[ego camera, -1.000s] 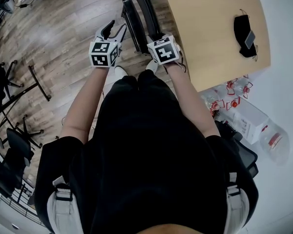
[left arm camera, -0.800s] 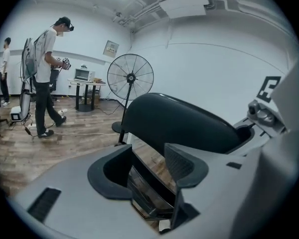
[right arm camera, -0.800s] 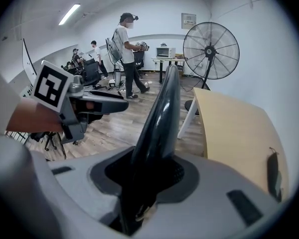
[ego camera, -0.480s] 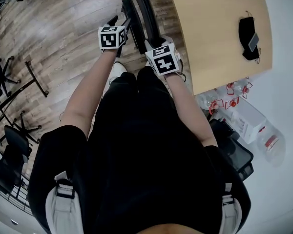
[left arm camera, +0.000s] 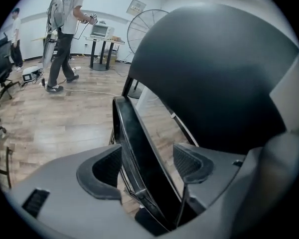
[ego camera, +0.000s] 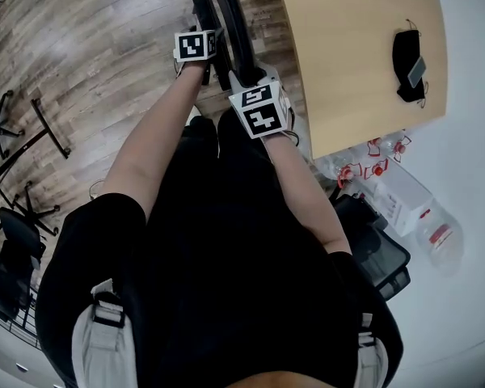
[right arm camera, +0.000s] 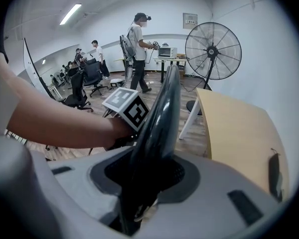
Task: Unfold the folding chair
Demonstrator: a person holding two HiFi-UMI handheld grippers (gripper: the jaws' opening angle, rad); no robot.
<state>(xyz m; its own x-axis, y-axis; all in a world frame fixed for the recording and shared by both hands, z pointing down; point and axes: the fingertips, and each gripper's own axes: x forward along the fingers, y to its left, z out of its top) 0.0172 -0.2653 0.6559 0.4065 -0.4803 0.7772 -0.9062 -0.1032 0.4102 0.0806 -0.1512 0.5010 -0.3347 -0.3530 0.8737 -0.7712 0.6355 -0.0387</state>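
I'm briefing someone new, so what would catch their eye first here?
A folded black chair stands beside the wooden table, right in front of the person. The right gripper is clamped on its top edge, while the left gripper is opening its jaws around another edge of it.

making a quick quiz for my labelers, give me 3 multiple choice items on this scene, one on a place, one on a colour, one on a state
1. Where does the chair stand?
a) on a shelf
b) beside the table
c) on a sofa

2. What colour is the chair?
a) black
b) red
c) white

3. The right tool is:
a) open in the air
b) shut on a bottle
c) shut on the chair

Answers:
1 b, the head view shows it right by the table's edge.
2 a, its frame and panels look black in every view.
3 c, the right gripper view shows it clamped on the chair's edge.
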